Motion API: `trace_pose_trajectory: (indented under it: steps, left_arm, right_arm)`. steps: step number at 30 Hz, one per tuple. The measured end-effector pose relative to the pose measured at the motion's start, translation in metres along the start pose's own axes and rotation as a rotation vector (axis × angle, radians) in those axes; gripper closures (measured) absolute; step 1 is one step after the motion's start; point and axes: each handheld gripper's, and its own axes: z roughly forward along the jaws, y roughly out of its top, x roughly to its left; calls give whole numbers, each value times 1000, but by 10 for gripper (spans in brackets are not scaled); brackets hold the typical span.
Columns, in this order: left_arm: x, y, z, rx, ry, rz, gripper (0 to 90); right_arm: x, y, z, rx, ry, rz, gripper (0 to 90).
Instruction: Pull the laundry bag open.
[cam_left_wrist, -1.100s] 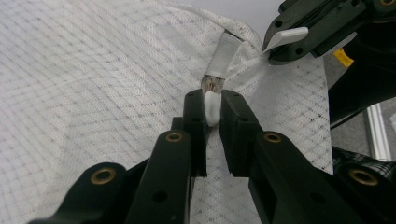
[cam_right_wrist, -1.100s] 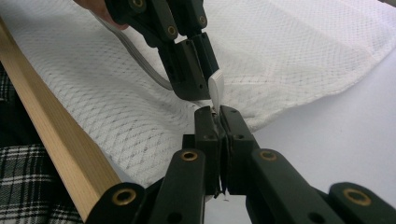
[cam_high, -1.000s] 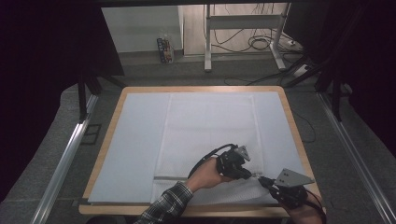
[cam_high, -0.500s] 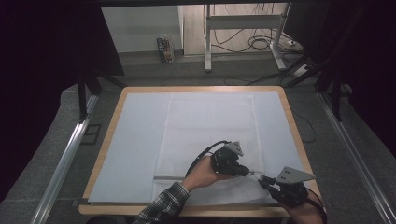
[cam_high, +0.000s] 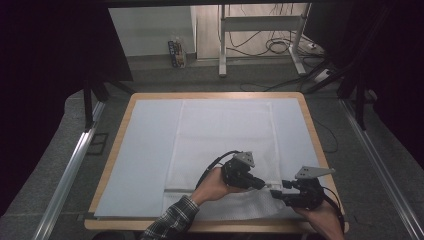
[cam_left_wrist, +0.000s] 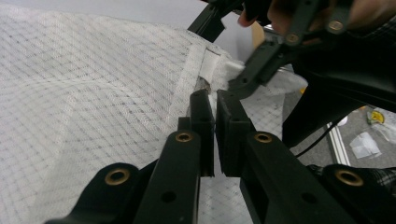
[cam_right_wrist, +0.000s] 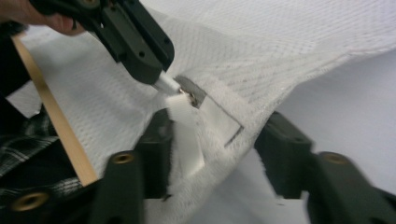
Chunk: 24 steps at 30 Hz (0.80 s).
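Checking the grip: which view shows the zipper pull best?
The right gripper view: the zipper pull sits close, at the left gripper. The left gripper view shows it beyond the fingers; the high view, too small.

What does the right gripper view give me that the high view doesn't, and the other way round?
Right gripper view: its own jaws standing apart, having just opened, around the zipper end of the white mesh bag, with a white tab between them. High view: the whole bag spread on the table, and the right gripper. Both: the left gripper, shut on the zipper pull.
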Motion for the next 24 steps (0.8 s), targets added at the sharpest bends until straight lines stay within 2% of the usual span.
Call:
trace_pose_trajectory:
  steps: [5,7,10,14,20,24]
  left_arm:
    - [1,-4,1,18,6,0,869]
    - [1,-6,3,28,7,-5,867]
    - [1,-8,6,48,21,14,856]
    - [0,-10,8,57,23,16,829]
    - [0,-10,11,53,15,-4,777]
    - [-1,-7,14,48,28,-23,779]
  right_arm:
    - [0,2,-1,-11,18,6,778]
    - [1,3,-3,-24,32,10,830]
    - [3,3,-3,-18,16,-6,843]
    - [6,4,-3,-25,-1,-21,844]
    - [7,5,-4,-30,-9,-34,844]
    - [8,5,-4,-36,-7,-37,844]
